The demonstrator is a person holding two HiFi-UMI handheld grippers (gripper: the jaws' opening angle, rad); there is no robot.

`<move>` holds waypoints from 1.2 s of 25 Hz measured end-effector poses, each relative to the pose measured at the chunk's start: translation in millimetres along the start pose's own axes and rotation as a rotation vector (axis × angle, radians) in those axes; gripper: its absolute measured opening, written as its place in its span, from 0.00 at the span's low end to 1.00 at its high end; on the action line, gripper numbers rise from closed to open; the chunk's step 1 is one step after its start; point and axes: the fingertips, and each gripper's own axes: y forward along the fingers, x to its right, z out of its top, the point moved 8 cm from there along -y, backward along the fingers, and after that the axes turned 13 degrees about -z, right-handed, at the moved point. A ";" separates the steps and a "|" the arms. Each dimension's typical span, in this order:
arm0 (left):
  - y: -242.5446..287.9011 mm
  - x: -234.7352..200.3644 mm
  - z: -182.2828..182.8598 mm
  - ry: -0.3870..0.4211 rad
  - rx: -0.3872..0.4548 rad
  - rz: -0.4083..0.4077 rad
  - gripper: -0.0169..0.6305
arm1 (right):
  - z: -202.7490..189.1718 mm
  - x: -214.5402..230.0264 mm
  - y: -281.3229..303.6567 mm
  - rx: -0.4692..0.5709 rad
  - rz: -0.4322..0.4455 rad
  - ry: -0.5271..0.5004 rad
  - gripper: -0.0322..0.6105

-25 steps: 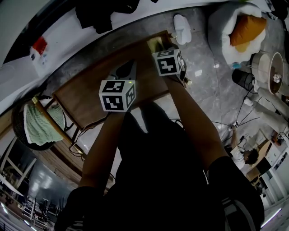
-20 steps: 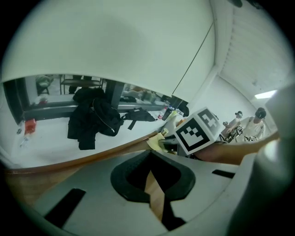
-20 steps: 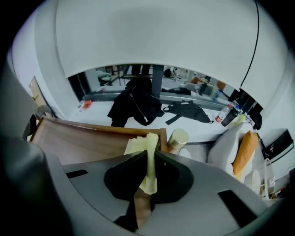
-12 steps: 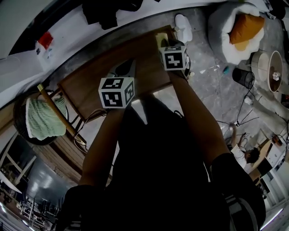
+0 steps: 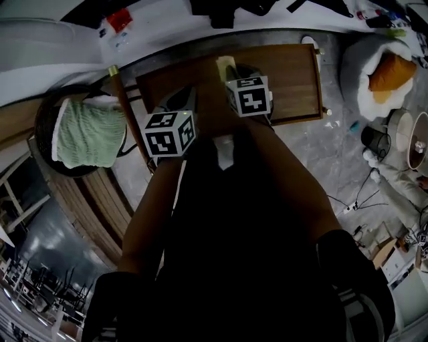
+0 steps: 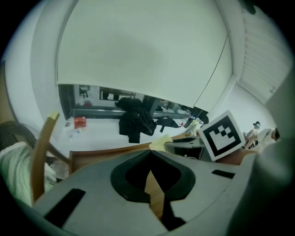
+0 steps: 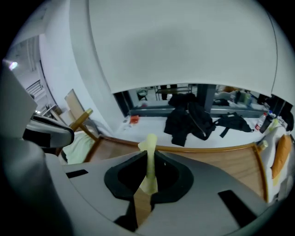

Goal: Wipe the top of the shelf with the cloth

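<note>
The wooden shelf top [image 5: 291, 73] lies ahead of me in the head view. A pale yellow cloth [image 5: 225, 67] rests on it near the middle, and my right gripper [image 5: 235, 73] is shut on it. In the right gripper view the cloth [image 7: 149, 143] stands pinched between the closed jaws of that gripper [image 7: 147, 159], above the shelf top [image 7: 216, 159]. My left gripper [image 5: 187, 101] hovers over the shelf's left part, shut with nothing in it. The left gripper view shows that gripper [image 6: 150, 161] with jaws together, and the cloth [image 6: 160, 143] beyond them.
A wooden chair with a green cushion [image 5: 87, 133] stands left of the shelf. Black clothes [image 5: 221, 10] lie on the white ledge behind it. A white beanbag with an orange pillow [image 5: 381, 73] and a dark basket [image 5: 376, 138] are on the floor at the right.
The right gripper has carried the cloth from the shelf's right end leftward to its middle. The left gripper has stayed over the left part. The head view has swung round.
</note>
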 end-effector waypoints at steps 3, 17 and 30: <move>-45.7 -30.1 -4.6 -0.008 0.016 0.047 0.04 | 2.3 -71.9 11.5 -0.005 0.095 -0.025 0.12; -138.9 -104.9 -44.1 -0.080 0.030 0.140 0.04 | -27.1 -254.4 66.9 -0.088 0.302 -0.085 0.12; -119.8 -92.3 -61.4 -0.119 0.024 0.139 0.04 | -54.0 -220.7 83.0 -0.137 0.229 -0.134 0.12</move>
